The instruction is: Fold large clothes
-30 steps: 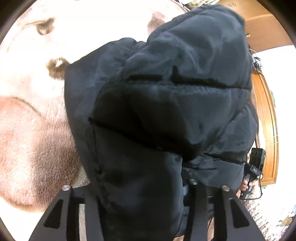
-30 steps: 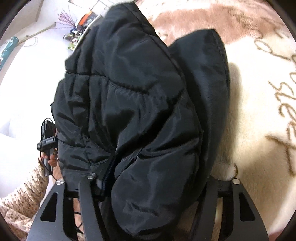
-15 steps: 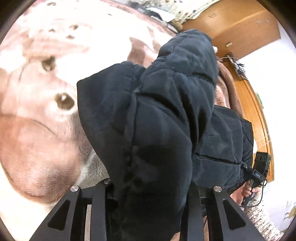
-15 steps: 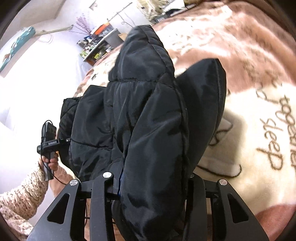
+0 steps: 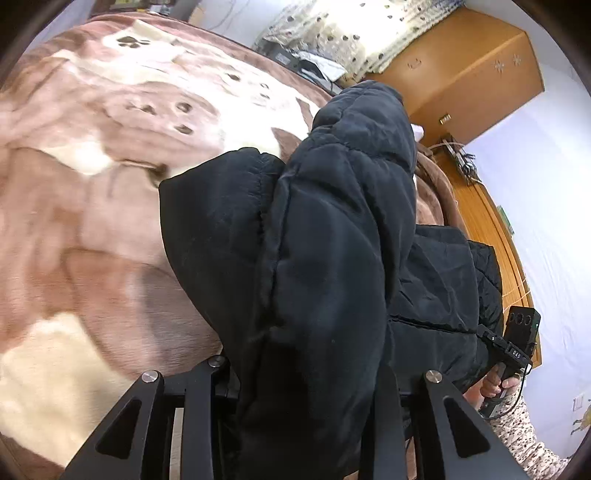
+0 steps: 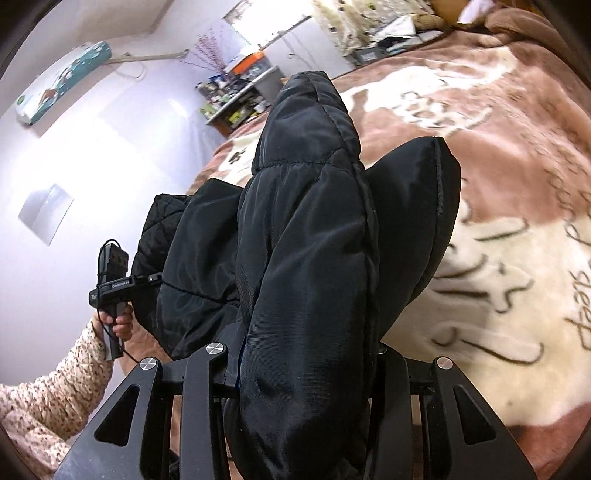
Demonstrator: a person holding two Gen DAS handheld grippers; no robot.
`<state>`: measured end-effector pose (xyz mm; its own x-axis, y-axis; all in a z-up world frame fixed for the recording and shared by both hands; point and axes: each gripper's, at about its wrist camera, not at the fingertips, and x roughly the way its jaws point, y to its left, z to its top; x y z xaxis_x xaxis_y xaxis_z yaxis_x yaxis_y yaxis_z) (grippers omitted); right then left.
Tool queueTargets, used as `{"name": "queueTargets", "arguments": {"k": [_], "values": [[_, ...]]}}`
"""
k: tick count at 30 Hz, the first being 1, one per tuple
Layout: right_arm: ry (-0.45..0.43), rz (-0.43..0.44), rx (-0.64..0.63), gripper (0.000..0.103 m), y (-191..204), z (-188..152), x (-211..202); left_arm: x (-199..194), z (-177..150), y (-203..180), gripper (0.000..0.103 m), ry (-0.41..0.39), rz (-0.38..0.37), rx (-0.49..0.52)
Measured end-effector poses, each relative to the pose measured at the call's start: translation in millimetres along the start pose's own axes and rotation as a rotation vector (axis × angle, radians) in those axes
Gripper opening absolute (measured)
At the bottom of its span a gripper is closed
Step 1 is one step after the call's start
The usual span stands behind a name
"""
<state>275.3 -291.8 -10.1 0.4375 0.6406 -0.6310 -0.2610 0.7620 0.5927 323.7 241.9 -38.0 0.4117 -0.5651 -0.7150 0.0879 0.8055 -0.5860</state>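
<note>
Left wrist: puffy quilted black jacket [image 5: 332,258]

Both fisheye views are ringed by a dark vignette and bend straight lines hard at the rim, as with the orange wooden wardrobe [image 5: 469,70] far beyond the jaws to the right. Daylight pours from a blown-out curtained window [image 6: 269,18] far ahead of the jaws, glaring on the pale wall [image 6: 92,155]. The puffy black quilted jacket [image 5: 317,266] between the jaws is dim with faint sheen, and the brown-and-cream plush blanket [image 5: 92,229] left of them is smeared.
</note>
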Motion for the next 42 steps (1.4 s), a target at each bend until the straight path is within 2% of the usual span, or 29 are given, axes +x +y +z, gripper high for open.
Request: {"name": "queueTargets", "arguments": {"k": [7,20,26,33,42], "values": [[0.035,0.028,-0.052,0.038,2,-5,20,-25,7,32,0.032,-0.043,0.048,-0.034],[0.095,0.047,-0.081,0.038,32,-7,91,-58,2,87,0.032,-0.062,0.128,-0.063],[0.118,0.003,-0.11,0.038,36,-16,109,-44,-3,102,0.033,-0.049,0.151,-0.08],[0.157,-0.051,-0.094,0.038,17,-32,119,-27,-5,109,0.037,-0.033,0.165,-0.098],[0.166,-0.092,-0.089,0.042,17,-43,118,-11,-5,112,0.052,-0.025,0.217,-0.098]]}}
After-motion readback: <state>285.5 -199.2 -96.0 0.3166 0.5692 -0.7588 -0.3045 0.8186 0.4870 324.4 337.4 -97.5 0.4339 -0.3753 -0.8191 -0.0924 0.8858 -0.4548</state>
